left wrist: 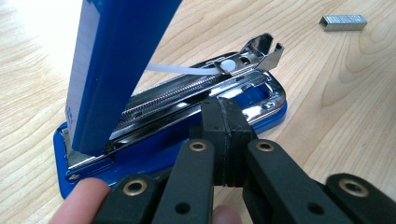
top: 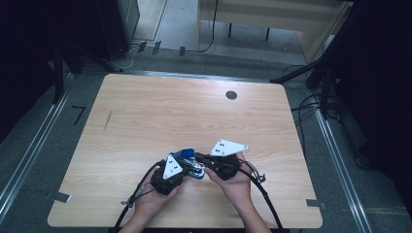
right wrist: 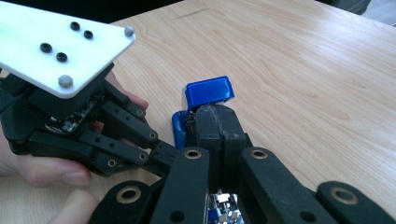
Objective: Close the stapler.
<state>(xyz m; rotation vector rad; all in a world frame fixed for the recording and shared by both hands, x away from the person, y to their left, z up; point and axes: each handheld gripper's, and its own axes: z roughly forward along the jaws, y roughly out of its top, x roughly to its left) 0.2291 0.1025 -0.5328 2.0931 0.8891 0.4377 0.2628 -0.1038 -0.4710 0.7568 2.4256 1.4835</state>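
Near your edge of the wooden table (top: 145,116) sits the blue stapler (left wrist: 154,135), lid raised to bare its channel; both grippers, left gripper (left wrist: 227,122) and right gripper (right wrist: 215,122), rest jaws together against it

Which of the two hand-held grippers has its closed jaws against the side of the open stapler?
The left hand-held gripper: its shut jaws meet the stapler beside the metal rail. The right hand-held gripper comes from the end.

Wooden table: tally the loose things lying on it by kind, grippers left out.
Blue stapler with its lid swung open: 1
Grey metal strip of staples: 1
Total: 2, both on the wooden table
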